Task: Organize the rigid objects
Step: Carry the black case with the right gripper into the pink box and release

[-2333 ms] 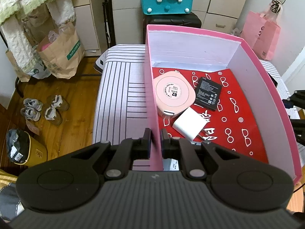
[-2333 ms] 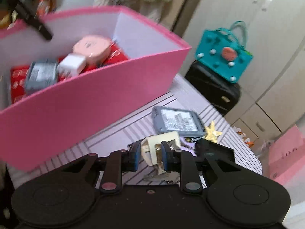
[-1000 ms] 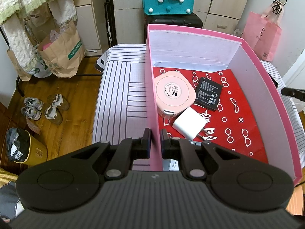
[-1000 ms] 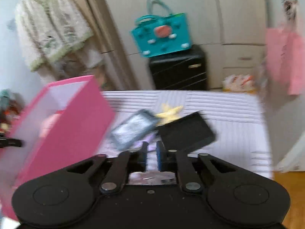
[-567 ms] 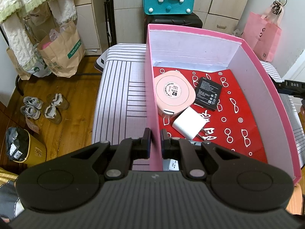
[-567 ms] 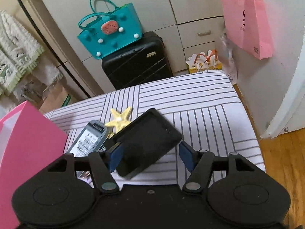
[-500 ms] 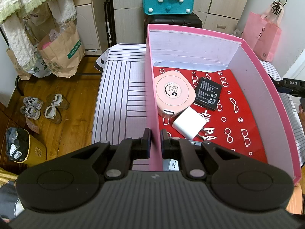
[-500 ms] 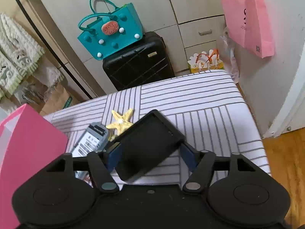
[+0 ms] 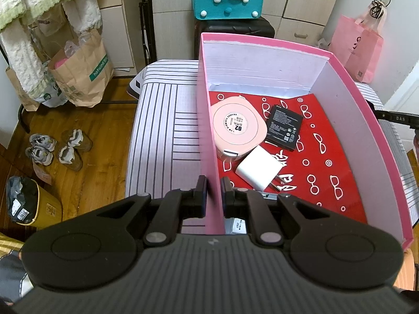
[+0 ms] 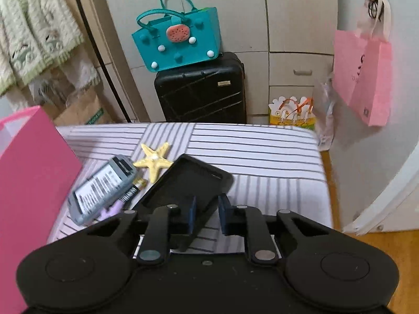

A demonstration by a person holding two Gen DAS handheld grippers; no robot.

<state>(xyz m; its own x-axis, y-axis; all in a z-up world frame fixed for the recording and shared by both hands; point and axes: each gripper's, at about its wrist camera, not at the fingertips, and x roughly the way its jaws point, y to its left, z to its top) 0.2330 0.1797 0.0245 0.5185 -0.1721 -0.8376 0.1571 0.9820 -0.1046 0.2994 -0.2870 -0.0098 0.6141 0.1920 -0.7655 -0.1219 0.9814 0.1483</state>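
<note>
My left gripper [image 9: 213, 185] is shut on the left wall of the pink box [image 9: 207, 120]. On the box's red floor lie a round pink device [image 9: 238, 128], a black battery [image 9: 284, 128] and a white charger [image 9: 259, 170]. In the right wrist view, my right gripper [image 10: 207, 206] has its jaws closing on the near edge of a black case [image 10: 188, 180], which sits tilted between the blue pads. Left of it on the striped cloth lie a grey battery pack [image 10: 104, 188], a yellow starfish [image 10: 154, 159] and a small AA battery [image 10: 131, 192]. The pink box [image 10: 31, 172] stands at the left.
A teal bag [image 10: 180, 41] sits on a black suitcase [image 10: 201, 91] behind the table. A pink paper bag [image 10: 366, 78] hangs at the right. The table's right edge [image 10: 323, 178] drops to a wooden floor. Shoes [image 9: 52, 149] and paper bags [image 9: 83, 70] are on the floor at the left.
The right gripper swung from the pink box to the black case, opened wide around it, then closed on its near edge; the case now tilts. The left gripper kept its hold.
</note>
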